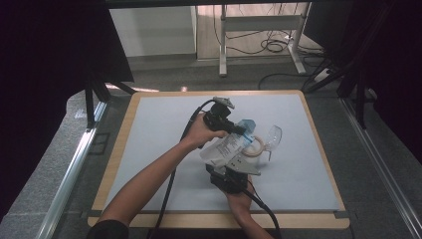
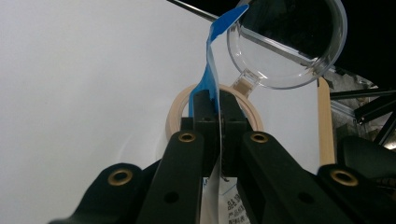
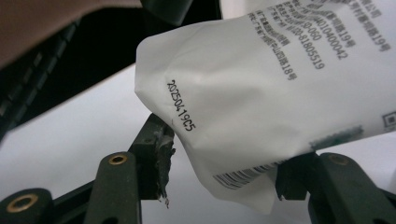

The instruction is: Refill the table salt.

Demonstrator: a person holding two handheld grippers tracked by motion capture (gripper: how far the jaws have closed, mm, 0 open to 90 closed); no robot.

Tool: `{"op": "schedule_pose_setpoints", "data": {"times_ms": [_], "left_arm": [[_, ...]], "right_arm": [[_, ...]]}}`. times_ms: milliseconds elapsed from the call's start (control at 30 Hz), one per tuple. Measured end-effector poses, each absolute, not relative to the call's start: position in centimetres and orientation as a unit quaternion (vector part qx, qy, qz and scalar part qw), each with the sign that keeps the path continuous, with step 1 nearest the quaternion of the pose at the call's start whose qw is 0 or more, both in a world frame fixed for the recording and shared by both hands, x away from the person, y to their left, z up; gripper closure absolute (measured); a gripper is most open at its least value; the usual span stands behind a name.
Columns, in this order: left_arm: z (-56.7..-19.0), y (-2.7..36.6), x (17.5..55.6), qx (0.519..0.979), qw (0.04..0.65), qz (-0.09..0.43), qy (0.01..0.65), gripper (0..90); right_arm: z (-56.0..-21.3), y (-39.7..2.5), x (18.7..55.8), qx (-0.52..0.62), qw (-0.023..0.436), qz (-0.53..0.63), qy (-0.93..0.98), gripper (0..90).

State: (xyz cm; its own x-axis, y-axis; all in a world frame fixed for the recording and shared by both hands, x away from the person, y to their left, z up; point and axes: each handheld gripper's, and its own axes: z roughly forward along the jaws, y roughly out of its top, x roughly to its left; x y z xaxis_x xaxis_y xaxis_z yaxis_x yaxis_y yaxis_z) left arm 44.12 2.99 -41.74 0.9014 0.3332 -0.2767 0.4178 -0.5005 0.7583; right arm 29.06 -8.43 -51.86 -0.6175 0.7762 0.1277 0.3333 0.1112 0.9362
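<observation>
left tool (image 2: 218,109): clenched on blue top edge of white printed plastic pouch (image 3: 261,93) | right tool (image 3: 224,163): jaws spread around pouch's bottom | above grey worktop (image 1: 164,124)

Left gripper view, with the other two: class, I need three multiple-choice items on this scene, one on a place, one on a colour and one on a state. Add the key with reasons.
1. Where does the ring lie?
A. On the mat beside the glass
B. On the floor
C. Hung on a cable

2. What colour is the pouch's top strip?
A. Red
B. Blue
C. Green

3. How do the left gripper's fingers stand?
A. Wide open over the mat
B. Shut on the glass
C. Shut on the pouch's top strip

Key:
1 A: the ring rests flat on the mat next to the glass.
2 B: the top strip is blue, while the rest of the pouch is white.
3 C: the left gripper pinches the strip between its fingers.
</observation>
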Motion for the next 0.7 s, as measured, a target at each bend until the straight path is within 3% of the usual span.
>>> {"op": "schedule_pose_setpoints", "data": {"times_ms": [700], "left_arm": [[-41.5,4.5,43.2,0.858,0.464,-0.043,0.218,88.7]], "right_arm": [[-53.0,-9.3,29.8,0.382,0.19,0.491,0.76,44.7]]}}
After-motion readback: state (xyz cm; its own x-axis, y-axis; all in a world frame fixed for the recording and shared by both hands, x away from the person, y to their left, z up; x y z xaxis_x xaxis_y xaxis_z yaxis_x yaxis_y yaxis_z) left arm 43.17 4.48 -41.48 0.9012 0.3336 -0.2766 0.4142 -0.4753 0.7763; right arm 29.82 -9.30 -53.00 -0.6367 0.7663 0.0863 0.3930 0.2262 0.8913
